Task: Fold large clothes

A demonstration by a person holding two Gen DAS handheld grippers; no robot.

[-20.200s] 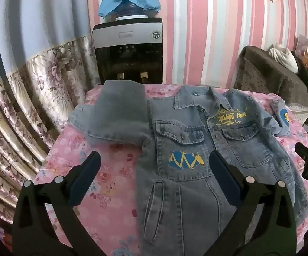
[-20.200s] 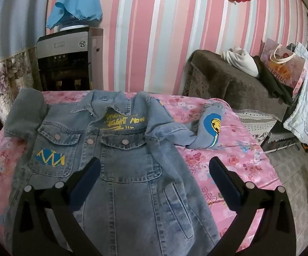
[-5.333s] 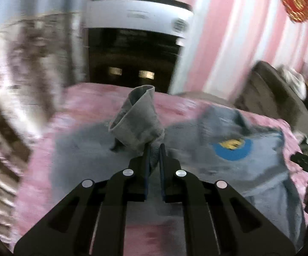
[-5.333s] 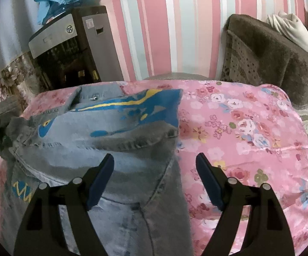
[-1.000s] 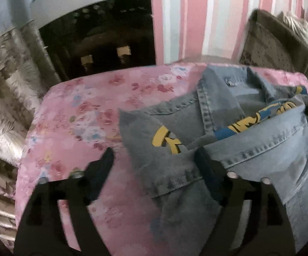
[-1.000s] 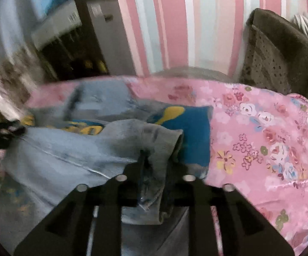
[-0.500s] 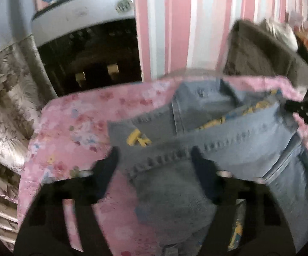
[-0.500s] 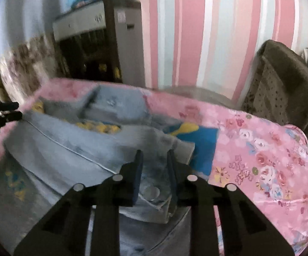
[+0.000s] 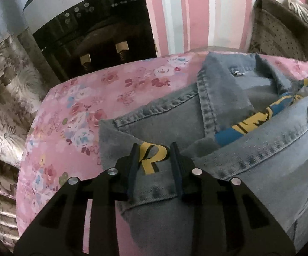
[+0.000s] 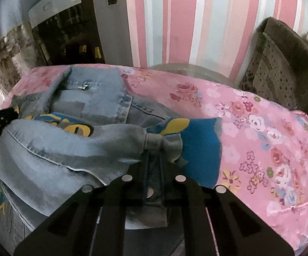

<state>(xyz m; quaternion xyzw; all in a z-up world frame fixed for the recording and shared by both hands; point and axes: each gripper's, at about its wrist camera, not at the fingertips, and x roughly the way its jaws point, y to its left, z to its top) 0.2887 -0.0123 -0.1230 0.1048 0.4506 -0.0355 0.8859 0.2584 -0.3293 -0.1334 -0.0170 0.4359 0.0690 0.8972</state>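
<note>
In the left wrist view, the left gripper (image 9: pixel 155 160) stood part-open, its fingers straddling the folded edge of the denim jacket (image 9: pixel 228 128) without pinching it; the jacket lay on the pink floral bedspread (image 9: pixel 79 106), collar toward the water dispenser (image 9: pixel 90 32). In the right wrist view, the right gripper (image 10: pixel 154 166) was clamped on a bunched corner of the hem (a snap button showed between the fingers). With one corner unsecured, the fold could probably sag or skew on the left.
</note>
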